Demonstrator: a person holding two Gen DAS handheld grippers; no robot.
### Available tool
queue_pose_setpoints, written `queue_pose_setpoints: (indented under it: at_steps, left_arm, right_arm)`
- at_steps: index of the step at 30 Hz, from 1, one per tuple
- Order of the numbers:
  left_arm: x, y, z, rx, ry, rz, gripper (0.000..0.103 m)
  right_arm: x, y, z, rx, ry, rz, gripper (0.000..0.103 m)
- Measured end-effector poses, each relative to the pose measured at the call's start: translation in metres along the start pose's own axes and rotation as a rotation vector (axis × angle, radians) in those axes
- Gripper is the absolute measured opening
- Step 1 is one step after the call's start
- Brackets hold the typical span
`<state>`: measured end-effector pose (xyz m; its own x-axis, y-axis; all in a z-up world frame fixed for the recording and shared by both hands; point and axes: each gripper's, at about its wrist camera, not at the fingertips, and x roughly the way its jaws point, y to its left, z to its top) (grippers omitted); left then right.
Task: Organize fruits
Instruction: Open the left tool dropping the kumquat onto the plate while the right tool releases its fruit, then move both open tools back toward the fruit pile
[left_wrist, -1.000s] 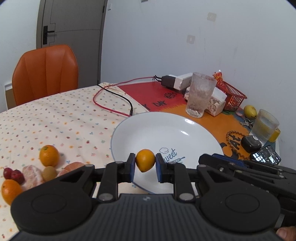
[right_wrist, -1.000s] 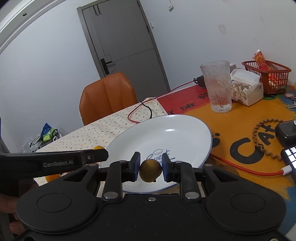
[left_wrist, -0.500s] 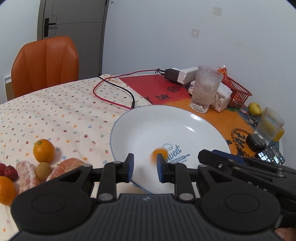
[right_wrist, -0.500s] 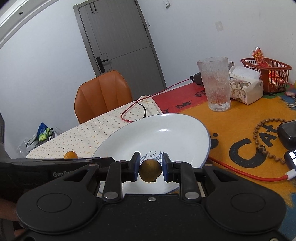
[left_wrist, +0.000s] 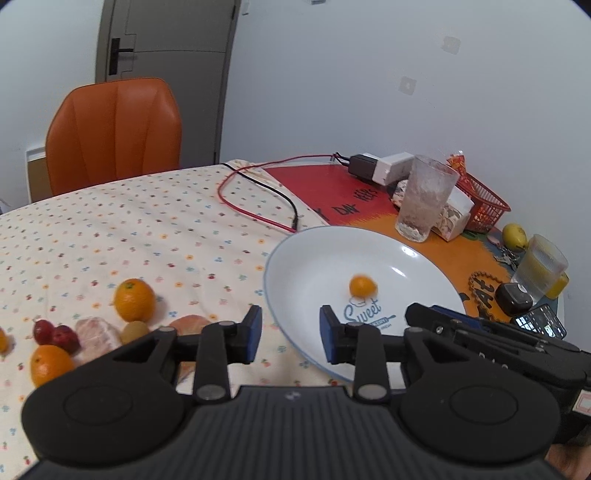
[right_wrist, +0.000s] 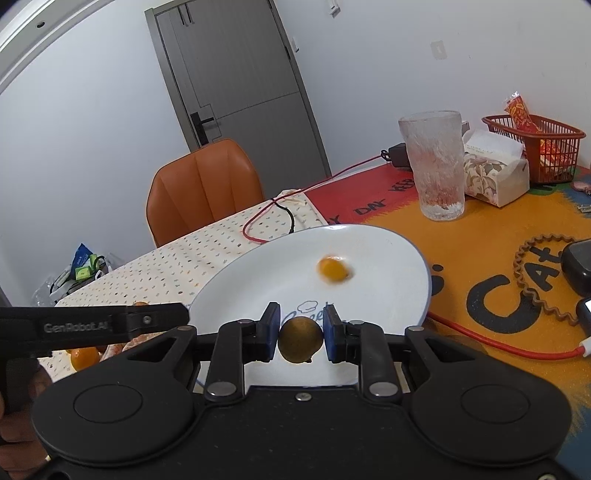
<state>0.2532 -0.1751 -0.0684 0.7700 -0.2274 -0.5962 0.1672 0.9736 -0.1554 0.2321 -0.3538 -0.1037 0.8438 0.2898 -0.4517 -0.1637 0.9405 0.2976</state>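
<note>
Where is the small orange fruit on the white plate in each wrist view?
Left wrist: small orange fruit lies blurred on the white plate, just above the "Sweet" print, right of centre.
Right wrist: same fruit, blurred, mid-plate, above the brownish fruit in the right tool.
Shared landmark: frosted glass behind the plate.

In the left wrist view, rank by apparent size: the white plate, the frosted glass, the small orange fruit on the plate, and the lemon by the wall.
1. White plate, by far the largest.
2. Frosted glass.
3. Small orange fruit and lemon look much alike; the lemon lies farther from the camera, so I will not rank them.
</note>
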Motion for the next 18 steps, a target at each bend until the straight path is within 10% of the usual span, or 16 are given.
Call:
queue_pose_setpoints:
  at_steps: [10, 18]
  left_arm:
    - [-0.028, 0.023, 0.0, -0.027, -0.059, 0.057, 0.077]
    - [-0.052, 0.05, -0.004, -0.059, -0.085, 0.113, 0.08]
  right_arm:
    - [-0.006, 0.012, 0.0, 0.001, -0.016, -0.017, 0.046]
    - [-0.015, 0.021, -0.009, 0.019, -0.019, 0.026, 0.068]
